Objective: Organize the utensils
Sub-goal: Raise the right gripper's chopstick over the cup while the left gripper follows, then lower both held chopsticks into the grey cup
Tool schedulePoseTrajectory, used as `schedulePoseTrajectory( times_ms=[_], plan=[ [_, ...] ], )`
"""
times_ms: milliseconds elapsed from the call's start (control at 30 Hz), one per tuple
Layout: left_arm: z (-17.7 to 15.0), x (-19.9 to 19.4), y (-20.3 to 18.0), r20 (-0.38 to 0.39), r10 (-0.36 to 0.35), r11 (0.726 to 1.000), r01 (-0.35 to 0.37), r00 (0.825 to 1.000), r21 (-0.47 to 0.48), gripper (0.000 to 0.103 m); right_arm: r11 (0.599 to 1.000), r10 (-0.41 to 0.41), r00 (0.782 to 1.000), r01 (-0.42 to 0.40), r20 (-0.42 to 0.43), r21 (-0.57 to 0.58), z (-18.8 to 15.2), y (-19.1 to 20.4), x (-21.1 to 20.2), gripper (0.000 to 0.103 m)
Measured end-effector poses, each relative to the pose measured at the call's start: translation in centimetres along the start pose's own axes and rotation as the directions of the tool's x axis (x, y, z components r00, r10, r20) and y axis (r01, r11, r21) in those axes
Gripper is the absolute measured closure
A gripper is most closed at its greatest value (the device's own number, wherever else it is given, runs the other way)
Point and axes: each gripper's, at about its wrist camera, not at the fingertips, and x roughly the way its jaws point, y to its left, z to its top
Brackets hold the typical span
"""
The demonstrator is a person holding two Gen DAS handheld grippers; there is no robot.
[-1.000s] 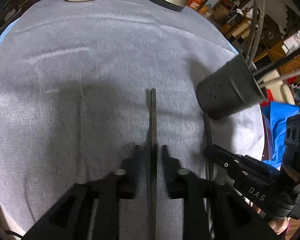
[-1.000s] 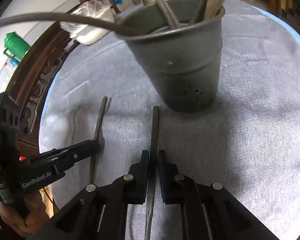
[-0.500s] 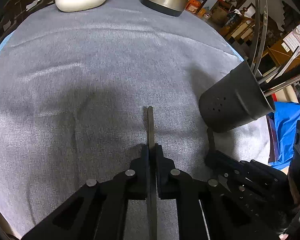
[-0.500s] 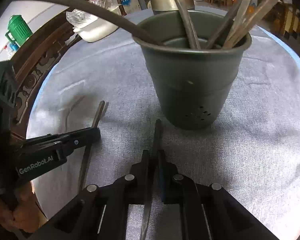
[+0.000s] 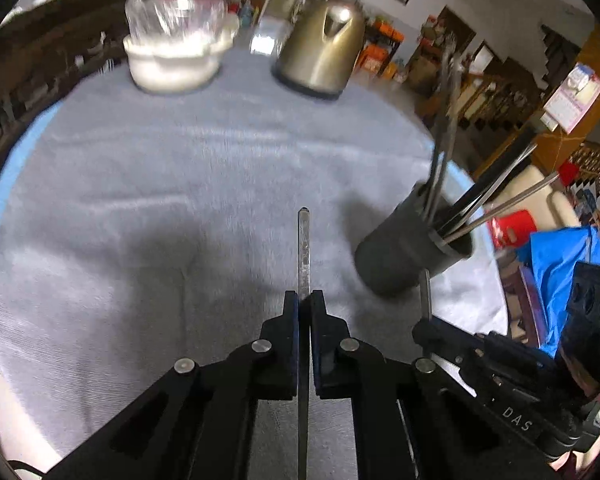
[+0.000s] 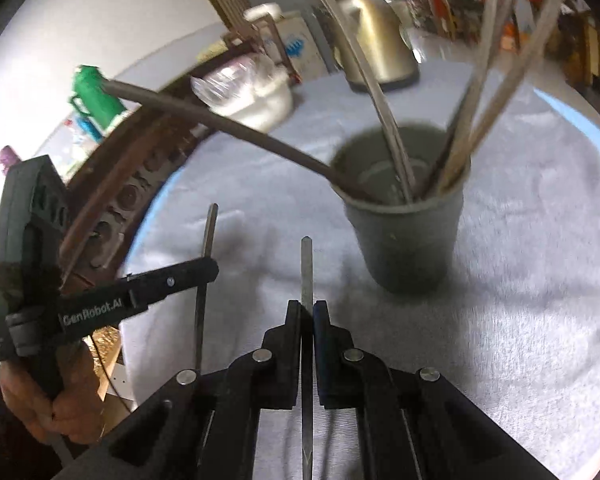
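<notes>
Grey cloth (image 5: 148, 184): kettle (image 5: 320, 56), bowl (image 5: 172, 60) behind holder (image 6: 404, 240).

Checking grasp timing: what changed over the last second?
Both grippers, left and right, closed on a flat metal stick each and lifted them off the grey cloth. The dark cup of utensils, kettle and white bowl stayed put.

A grey cloth (image 5: 180, 184) covers the round surface. At its far edge stands a brass-coloured kettle (image 5: 320, 52), and to its left a white bowl (image 5: 168, 64) with clear plastic on top. Off the right edge lies blue sheeting (image 5: 560, 264); a green jug (image 6: 96, 96) stands far left.
</notes>
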Motion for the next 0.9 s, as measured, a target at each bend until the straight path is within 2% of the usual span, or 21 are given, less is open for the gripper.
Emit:
schedulePoseTrajectory(
  times_ms=[167, 300, 533, 700, 900],
  plan=[
    [0.1, -4.3, -0.9, 0.102, -0.025, 0.999, 0.023, 0.994, 0.025, 0.097, 0.998, 0.051, 0.996, -0.049, 0.079, -0.035, 0.1, 0.8, -3.0, 0.097],
    [0.2, -6.9, -1.4, 0.16, -0.051, 0.998, 0.045, 0.986, 0.042, 0.097, 0.996, 0.067, 0.985, -0.057, 0.157, -0.067, 0.3, 1.6, -5.3, 0.097],
    [-0.1, -9.1, -3.2, 0.206, -0.074, 0.995, 0.059, 0.976, 0.08, 0.097, 0.997, 0.06, 0.963, -0.043, 0.264, -0.07, 1.3, 2.1, -8.3, 0.097],
    [0.3, -10.3, -4.7, 0.231, -0.095, 0.991, 0.07, 0.968, 0.114, 0.097, 0.999, 0.033, 0.938, -0.022, 0.345, -0.034, 1.9, 1.2, -10.7, 0.097],
    [1.1, -11.2, -6.6, 0.254, -0.122, 0.984, 0.085, 0.959, 0.154, 0.097, 1.0, 0.006, 0.914, 0.001, 0.405, -0.019, 3.1, 0.4, -13.0, 0.097]
  ],
)
